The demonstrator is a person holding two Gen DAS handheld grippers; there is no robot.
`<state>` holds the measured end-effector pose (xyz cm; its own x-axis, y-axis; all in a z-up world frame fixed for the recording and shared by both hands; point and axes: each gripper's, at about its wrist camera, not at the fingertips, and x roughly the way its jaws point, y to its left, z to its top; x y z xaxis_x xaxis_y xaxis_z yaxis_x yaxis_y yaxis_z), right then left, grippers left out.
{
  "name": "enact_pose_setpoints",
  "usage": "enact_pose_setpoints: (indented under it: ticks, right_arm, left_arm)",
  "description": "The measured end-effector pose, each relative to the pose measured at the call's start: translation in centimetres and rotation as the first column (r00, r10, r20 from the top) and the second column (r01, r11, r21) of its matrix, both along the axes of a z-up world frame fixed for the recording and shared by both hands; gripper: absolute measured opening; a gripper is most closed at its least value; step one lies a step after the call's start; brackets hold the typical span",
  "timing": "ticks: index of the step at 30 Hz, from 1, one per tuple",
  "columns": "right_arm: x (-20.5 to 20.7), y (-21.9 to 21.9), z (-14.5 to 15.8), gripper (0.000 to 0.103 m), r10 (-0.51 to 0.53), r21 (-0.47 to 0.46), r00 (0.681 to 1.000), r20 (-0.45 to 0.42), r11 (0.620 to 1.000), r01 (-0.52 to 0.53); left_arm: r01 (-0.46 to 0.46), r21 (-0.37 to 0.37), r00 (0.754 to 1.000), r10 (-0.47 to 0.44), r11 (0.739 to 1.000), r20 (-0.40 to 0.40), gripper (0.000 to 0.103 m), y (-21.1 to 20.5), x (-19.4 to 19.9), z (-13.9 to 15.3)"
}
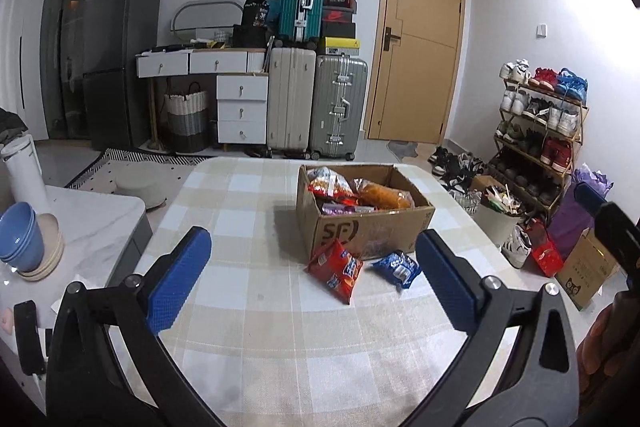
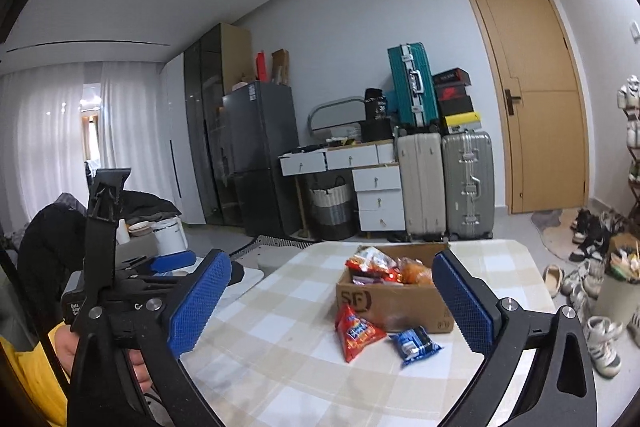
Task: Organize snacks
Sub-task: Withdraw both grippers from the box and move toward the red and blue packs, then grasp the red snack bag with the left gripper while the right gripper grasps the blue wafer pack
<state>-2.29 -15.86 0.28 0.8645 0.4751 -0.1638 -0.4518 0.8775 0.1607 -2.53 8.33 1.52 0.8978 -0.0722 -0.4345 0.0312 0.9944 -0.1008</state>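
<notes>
At frame centre, two loose packets wait beside the brown cardboard box (image 1: 372, 227).
I hold left gripper (image 1: 316, 277) and right gripper (image 2: 334, 303) spread wide, empty, facing red crinkled snack packet (image 1: 336, 269) and blue snack packet (image 1: 396, 267).

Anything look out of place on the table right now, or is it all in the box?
Two snacks lie loose on the checked tablecloth outside the brown cardboard box: a red crinkly packet at the box's near corner and a small blue packet beside it. The rest sit inside. Both tools are open and hold nothing.
</notes>
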Motion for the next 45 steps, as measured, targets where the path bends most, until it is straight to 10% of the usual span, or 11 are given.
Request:
enact_pose_setpoints:
  ticks: [15,38,42,45]
  right_arm:
    - [3.9,-1.3,-4.9,0.102,-0.029,0.002,0.992,-0.123,1.000,0.029]
    - [16.9,-2.4,-17.6,0.102,-0.034,-0.015,0.899,-0.436,0.999,0.030]
    - [17.9,-2.4,-18.5,0.102,-0.014,0.005,0.896,-0.443,1.000,0.018]
    - [18.4,-2.6,-18.9,0.102,-0.002,0.023,0.885,-0.466,1.000,0.015]
  left_arm:
    - [0.007,0.014,0.986,-0.004,1.000,-0.167,0.102,-2.3,7.6,-7.0]
    - [-0.011,-0.131,0.863,-0.057,0.991,-0.502,0.101,-5.2,28.0,-23.6]
    - [-0.010,-0.161,0.868,-0.072,0.987,-0.491,0.093,-5.6,29.9,-24.6]
    - [0.026,-0.216,0.875,-0.127,0.976,-0.467,0.068,-6.0,30.9,-25.0]
